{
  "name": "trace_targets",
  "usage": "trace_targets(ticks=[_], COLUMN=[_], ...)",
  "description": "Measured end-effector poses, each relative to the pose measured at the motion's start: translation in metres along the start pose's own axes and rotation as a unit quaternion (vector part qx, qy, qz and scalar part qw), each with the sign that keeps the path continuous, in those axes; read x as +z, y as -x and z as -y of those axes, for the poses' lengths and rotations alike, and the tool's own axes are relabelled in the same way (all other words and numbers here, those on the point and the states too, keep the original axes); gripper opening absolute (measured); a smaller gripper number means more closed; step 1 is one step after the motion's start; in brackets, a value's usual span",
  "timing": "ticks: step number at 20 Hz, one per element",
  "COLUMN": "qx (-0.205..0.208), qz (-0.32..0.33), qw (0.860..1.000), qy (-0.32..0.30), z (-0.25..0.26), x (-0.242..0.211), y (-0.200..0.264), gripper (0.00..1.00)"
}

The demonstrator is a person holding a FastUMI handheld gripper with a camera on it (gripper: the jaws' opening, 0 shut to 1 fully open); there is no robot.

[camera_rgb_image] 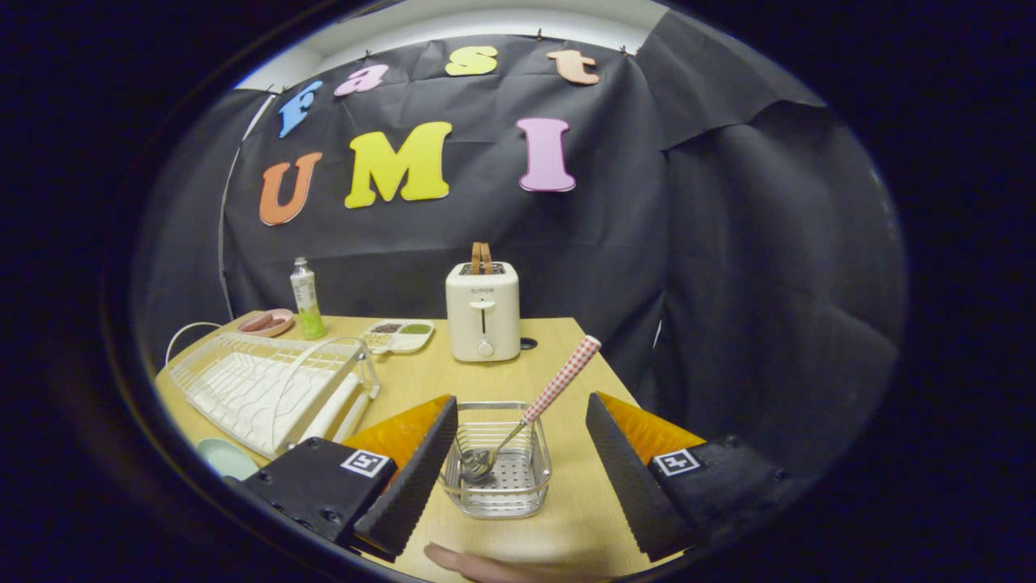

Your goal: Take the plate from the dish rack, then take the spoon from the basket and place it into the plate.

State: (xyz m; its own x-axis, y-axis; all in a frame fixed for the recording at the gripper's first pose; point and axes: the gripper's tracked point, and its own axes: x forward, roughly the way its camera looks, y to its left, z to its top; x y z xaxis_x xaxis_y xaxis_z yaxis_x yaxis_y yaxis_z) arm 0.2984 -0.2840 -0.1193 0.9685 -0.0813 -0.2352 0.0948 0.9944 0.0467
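Observation:
A small wire basket (530,492) stands on the wooden table (566,526), between my two fingers. A spoon (560,382) leans in it, bowl down, its red-and-white checked handle sticking up to the right above the rim. My gripper (520,401) is open, with one finger on each side of the basket and neither touching it. A pale green plate (225,457) lies flat on the table beside my left finger, in front of the white dish rack (267,380). The finger hides part of the plate.
A white toaster (482,312) with bread in it stands beyond the basket. A green bottle (306,300), a pink dish (265,322) and a divided snack tray (398,334) sit at the back. A person's fingertip (477,567) rests near the table's front edge.

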Motion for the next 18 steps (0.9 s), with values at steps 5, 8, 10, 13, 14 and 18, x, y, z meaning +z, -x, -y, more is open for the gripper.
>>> trace_targets(ticks=[5, 8, 10, 13, 14, 18], qx=[0.016, 0.050, 0.027, 0.013, 0.008, -0.013], qz=[-0.018, 0.008, 0.052, 0.099, 0.118, 0.166], qw=[0.997, 0.995, 0.996, 0.994, 0.992, 0.986], qy=[-0.072, -0.086, -0.060, -0.045, -0.037, -0.009], z=[0.007, -0.012, -0.008, -0.014, -0.018, -0.032], x=[0.016, 0.032, 0.048, 0.071, 0.080, 0.113], y=[-0.046, -0.039, -0.028, -0.001, 0.009, 0.053], gripper=[0.74, 0.24, 0.16, 0.16, 0.16, 0.16])
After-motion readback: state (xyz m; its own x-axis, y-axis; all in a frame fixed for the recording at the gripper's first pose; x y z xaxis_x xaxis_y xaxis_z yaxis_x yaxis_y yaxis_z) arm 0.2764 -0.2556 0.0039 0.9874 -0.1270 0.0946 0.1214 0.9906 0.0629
